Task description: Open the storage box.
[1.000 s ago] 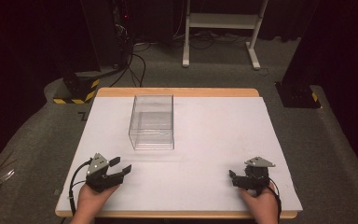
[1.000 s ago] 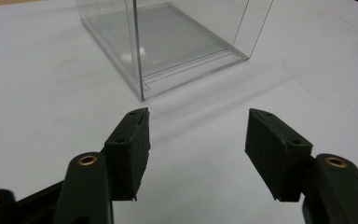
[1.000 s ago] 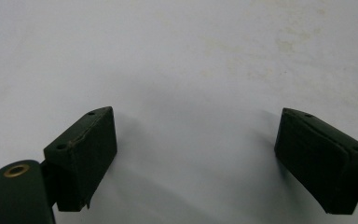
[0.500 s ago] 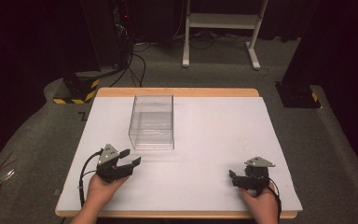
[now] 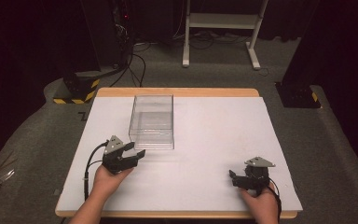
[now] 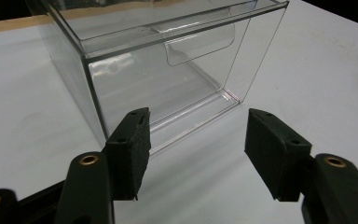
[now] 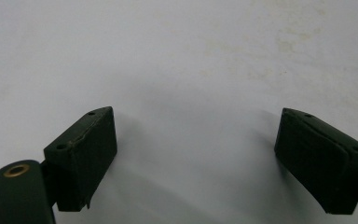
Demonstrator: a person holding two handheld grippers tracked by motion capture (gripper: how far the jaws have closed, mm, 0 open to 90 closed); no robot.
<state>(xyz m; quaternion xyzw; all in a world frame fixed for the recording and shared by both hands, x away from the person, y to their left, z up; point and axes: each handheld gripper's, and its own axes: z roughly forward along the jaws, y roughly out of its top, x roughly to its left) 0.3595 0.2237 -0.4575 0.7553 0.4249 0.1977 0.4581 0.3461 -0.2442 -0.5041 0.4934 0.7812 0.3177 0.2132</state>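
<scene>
Just short of the clear box (image 5: pixel 152 122), the left claw (image 5: pixel 137 155) gapes wide, empty.

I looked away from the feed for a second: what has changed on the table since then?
The left gripper has moved forward and inward toward the near end of the clear plastic box, jaws open, nothing between them, not yet touching it. The box, and the right gripper resting open near the front edge of the white table, stayed put.

A white rectangular table (image 5: pixel 223 135) with a pale wooden edge stands on grey carpet (image 5: pixel 307 121) — white metal stand (image 5: pixel 221 21) behind.
</scene>
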